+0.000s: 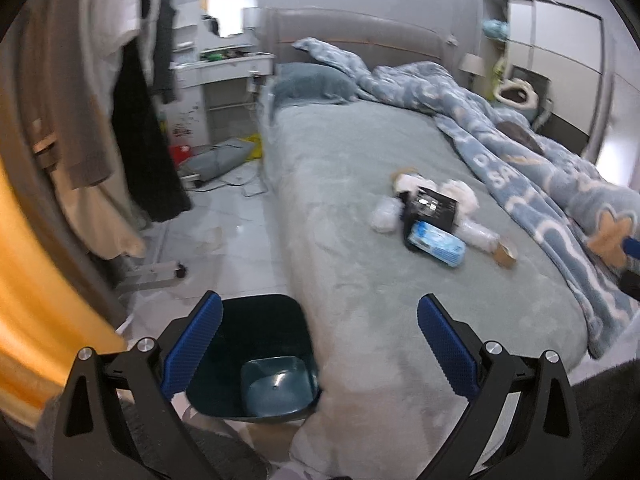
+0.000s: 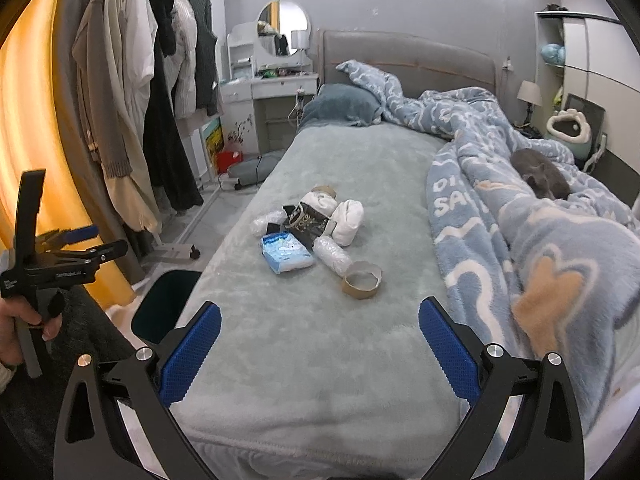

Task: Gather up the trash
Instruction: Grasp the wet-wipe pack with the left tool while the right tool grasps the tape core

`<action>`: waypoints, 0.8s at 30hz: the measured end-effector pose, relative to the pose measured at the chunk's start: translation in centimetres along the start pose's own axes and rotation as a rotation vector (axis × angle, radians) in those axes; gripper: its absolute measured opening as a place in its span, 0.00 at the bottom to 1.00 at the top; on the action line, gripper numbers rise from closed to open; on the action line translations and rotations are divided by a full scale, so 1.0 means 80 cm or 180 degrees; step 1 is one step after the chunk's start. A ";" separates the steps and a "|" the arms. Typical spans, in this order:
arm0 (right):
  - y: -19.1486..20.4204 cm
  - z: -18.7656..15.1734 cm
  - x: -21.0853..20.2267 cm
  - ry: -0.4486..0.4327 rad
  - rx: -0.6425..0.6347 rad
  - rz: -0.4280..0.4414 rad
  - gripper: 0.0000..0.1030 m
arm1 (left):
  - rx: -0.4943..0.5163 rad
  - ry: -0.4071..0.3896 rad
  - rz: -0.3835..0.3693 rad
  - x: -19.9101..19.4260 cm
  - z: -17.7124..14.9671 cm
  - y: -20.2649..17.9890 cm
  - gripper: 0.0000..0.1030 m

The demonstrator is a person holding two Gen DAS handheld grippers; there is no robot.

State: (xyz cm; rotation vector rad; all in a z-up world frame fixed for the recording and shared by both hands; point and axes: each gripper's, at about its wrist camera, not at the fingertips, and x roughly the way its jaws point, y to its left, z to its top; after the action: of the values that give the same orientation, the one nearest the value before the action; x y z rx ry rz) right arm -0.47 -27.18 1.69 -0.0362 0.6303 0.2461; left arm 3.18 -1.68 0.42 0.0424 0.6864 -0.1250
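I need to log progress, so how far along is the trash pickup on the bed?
Nothing looks done yet: the dark bin beside the bed looks empty. Nothing is in hand; the left hand-held gripper and right hand-held gripper are both open. All of it is left: the tape roll, the blue packet, the black wrapper and the white wads sit clustered on the bed.

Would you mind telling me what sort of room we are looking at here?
Almost certainly a lived-in bedroom: a bed with a rumpled blue blanket, a rack of hanging clothes, and a dressing table with a round mirror beside the headboard.
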 end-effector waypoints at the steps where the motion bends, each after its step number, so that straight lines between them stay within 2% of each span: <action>1: -0.003 0.002 0.010 0.0025 -0.0017 0.0001 0.97 | 0.0075 0.0007 -0.0039 0.005 0.001 -0.005 0.96; 4: -0.009 0.009 0.035 0.0078 -0.0016 0.0061 0.90 | 0.0255 0.0009 -0.0187 0.022 0.010 -0.017 0.96; 11: -0.023 0.019 0.100 0.0277 -0.0040 0.0146 0.87 | 0.0686 -0.0024 -0.0592 0.066 0.035 -0.033 0.95; 17: -0.035 0.014 0.148 0.0480 -0.0106 0.0188 0.86 | 0.0896 -0.0012 -0.1047 0.103 0.043 -0.051 0.91; 24: -0.052 0.010 0.184 0.0617 -0.0111 0.0219 0.86 | 0.0963 0.0146 -0.1402 0.141 0.050 -0.081 0.87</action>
State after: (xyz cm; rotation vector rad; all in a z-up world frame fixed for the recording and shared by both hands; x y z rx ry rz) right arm 12.48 -27.92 -6.44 -0.0725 0.8209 0.3228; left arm 13.53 -9.54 -3.62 0.1848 0.7101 -0.6524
